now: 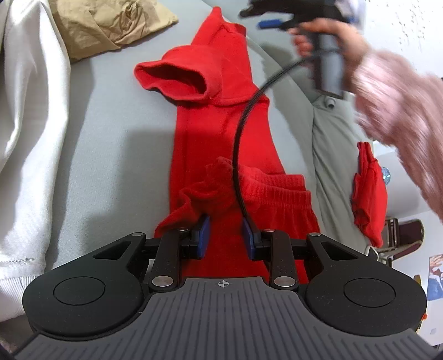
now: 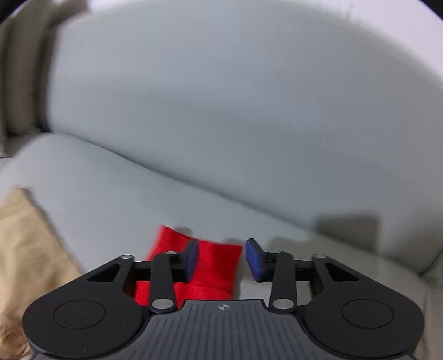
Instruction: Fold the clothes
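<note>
Red fleece fills the middle of my left wrist view: a red garment point(image 1: 221, 133), folded into a long narrow strip, lies on the grey sofa seat point(image 1: 110, 155) and runs from the near edge toward the sofa back. Its hood or sleeve opening gapes on the left side of the strip, and the ribbed waistband lies bunched at the near end. My left tool point(image 1: 225, 235) stands with its blue pads apart, one on each side of this bunched fabric; the left pad touches a raised fold, but I cannot tell if the pads really press on the cloth. A black ribbed cable point(image 1: 249, 119) curves over the garment from the right tool's handle. The right hand point(image 1: 329, 36), in a fluffy pink sleeve point(image 1: 398, 110), holds that handle above the far right part of the strip, and it is blurred. A white garment point(image 1: 25, 138) lies along the left edge of the seat, a tan cloth point(image 1: 105, 25) near the far left corner, and a small red piece point(image 1: 369, 193) hangs at the right edge.

In the right wrist view, my right tool point(image 2: 221, 260) is released, with nothing between its pads; the garment's far end point(image 2: 213, 263) lies below it on the seat.
</note>
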Action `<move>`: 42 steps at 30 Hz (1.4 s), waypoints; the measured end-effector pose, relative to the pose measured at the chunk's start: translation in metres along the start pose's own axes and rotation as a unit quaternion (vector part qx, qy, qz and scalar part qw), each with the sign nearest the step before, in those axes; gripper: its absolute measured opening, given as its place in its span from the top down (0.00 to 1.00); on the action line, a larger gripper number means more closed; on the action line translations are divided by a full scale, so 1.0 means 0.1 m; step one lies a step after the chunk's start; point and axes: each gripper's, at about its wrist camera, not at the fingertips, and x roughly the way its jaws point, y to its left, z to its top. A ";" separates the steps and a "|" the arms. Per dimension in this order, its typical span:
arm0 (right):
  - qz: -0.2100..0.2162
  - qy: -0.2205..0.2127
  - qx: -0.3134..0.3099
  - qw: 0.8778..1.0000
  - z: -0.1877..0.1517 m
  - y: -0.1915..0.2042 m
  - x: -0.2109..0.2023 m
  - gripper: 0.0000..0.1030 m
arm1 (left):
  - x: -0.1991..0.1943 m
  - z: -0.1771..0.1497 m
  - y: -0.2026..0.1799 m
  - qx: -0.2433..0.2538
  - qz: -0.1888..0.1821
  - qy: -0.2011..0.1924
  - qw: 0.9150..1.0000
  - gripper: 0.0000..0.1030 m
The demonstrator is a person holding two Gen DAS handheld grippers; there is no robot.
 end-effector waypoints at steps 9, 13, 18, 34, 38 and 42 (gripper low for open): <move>0.201 0.014 -0.224 0.954 -1.14 0.81 -1.14 0.57 | 0.00 -0.03 -0.04 0.011 0.006 -0.005 1.000 0.70; 0.179 0.014 -0.375 0.909 -1.33 1.08 -1.08 0.55 | 0.01 -0.04 -0.05 0.013 0.007 -0.006 1.000 0.70; 0.144 0.004 -0.514 0.846 -1.46 1.32 -0.84 0.60 | 0.01 -0.03 -0.03 0.008 0.005 -0.005 1.000 0.70; -0.077 -0.008 -0.303 0.950 -0.24 0.30 0.31 0.65 | 0.04 -0.01 0.03 -0.007 -0.004 0.001 1.000 0.70; -0.159 0.015 -0.253 0.954 -0.26 0.08 0.50 0.64 | 0.01 0.01 0.02 -0.009 -0.006 0.002 1.000 0.70; -0.092 0.016 -0.117 0.989 -0.19 -0.24 0.28 0.62 | 0.02 0.02 0.03 -0.013 -0.008 0.003 1.000 0.70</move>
